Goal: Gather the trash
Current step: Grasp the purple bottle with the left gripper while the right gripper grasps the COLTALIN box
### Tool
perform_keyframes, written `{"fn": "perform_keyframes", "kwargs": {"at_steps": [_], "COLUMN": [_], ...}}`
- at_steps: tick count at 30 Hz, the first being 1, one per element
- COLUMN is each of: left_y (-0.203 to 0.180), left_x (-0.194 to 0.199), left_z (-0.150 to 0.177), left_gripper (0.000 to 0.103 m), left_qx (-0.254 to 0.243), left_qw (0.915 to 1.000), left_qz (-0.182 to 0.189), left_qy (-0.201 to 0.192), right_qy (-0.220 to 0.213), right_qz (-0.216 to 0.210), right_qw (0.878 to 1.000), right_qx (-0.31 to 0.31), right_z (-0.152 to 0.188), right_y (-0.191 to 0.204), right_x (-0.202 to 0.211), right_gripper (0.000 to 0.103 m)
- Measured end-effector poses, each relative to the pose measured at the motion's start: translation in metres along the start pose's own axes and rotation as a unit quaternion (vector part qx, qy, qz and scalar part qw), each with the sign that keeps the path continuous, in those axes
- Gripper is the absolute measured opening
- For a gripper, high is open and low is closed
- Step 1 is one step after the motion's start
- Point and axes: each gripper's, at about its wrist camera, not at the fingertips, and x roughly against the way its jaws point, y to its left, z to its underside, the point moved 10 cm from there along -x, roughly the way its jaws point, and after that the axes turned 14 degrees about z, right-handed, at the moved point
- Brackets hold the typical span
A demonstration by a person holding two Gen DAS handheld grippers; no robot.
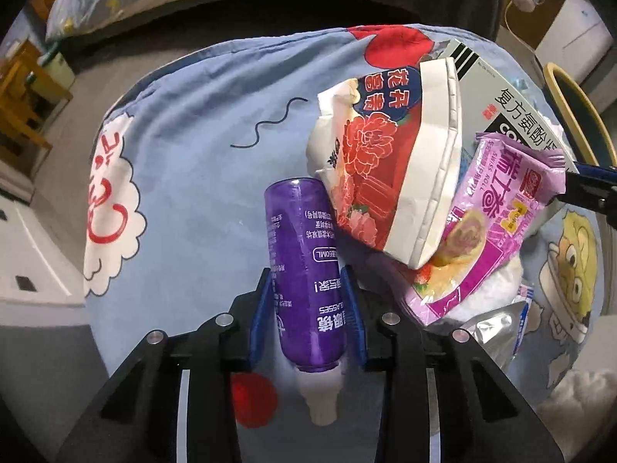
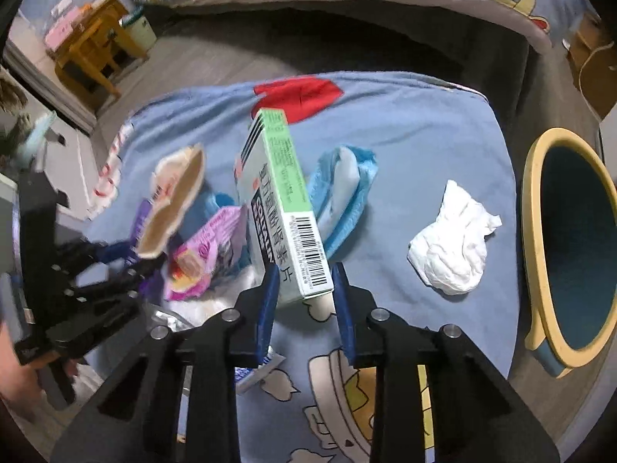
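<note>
Left tongs [image 1: 308, 301] pinching purple bottle [image 1: 304, 270] on blue blanket [image 1: 193, 146]. Right tongs [image 2: 302, 301] pinching medicine box [image 2: 285, 208], tilted upright. Crumpled tissue [image 2: 453, 243] nearby, beside bin [image 2: 570, 247].

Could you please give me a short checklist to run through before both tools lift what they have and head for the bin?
1. Left tool closed on the purple bottle: ok, pads press both sides.
2. Right tool closed on the medicine box: ok, though only its near end is gripped.
3. Bottle free of the red-and-white snack bag: cannot tell; the bag overlaps its far end.
4. Bin open and unobstructed: ok.
5. Crumpled tissue collected: not ok; it lies on the blanket.
</note>
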Motion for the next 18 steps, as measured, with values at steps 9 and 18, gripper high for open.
{"fn": "perform_keyframes", "kwargs": {"at_steps": [9, 18], "left_y": [-0.001, -0.012], "left_x": [0.042, 0.092], "left_z": [-0.024, -0.042], "left_gripper": [0.034, 0.033], "left_qx": [0.022, -0.017], "left_qw": [0.9971, 0.9898], "left_qz": [0.013, 0.004], "left_qy": [-0.071, -0.141], "right_qy": [-0.042, -0.115], "right_qz": [-0.014, 0.010], "right_qw": [0.999, 0.993], "right_qx": [-0.007, -0.004], "right_z": [-0.012, -0.020], "right_y": [0.000, -0.015], "right_x": [0.032, 0.091], "right_gripper": [0.021, 0.019]}}
